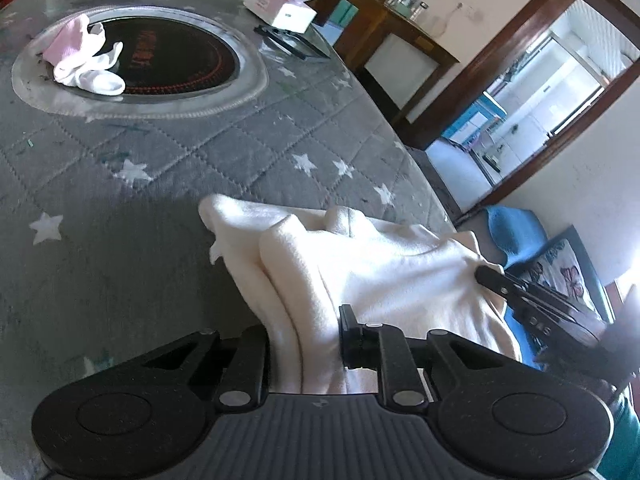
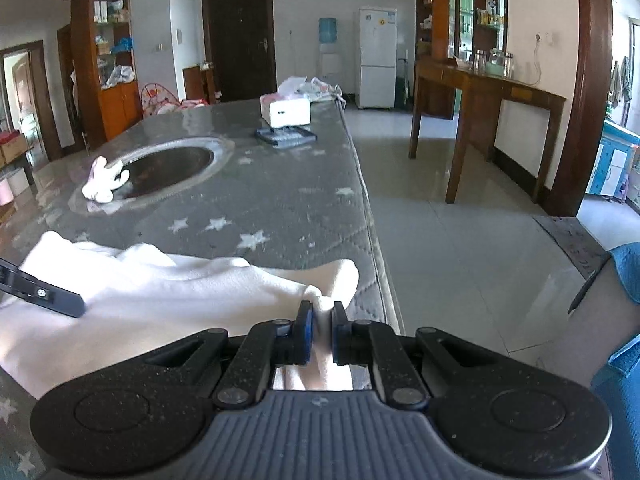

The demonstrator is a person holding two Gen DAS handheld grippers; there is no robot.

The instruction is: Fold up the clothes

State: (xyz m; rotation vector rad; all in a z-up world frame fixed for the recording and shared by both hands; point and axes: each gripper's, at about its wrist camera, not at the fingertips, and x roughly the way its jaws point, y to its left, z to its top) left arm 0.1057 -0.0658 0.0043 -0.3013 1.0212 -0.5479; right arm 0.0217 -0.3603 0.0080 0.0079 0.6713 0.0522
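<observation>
A cream-white garment (image 1: 380,264) lies bunched at the near right corner of the grey star-patterned table (image 1: 120,184). My left gripper (image 1: 304,340) is shut on a thick fold of it, and cloth fills the gap between the fingers. My right gripper (image 2: 322,320) is shut on the garment's (image 2: 180,292) right edge by the table rim. In the left wrist view the right gripper's fingers (image 1: 500,280) rest against the cloth's far right side. One left finger (image 2: 48,294) lies on the cloth in the right wrist view.
A small pile of pink and white socks (image 1: 88,64) sits on the rim of a round recessed hob (image 1: 168,60). A white box (image 1: 280,10) and a black tray (image 1: 292,42) stand farther back. The table's right edge (image 2: 372,240) drops to a tiled floor; a wooden side table (image 2: 480,88) stands beyond.
</observation>
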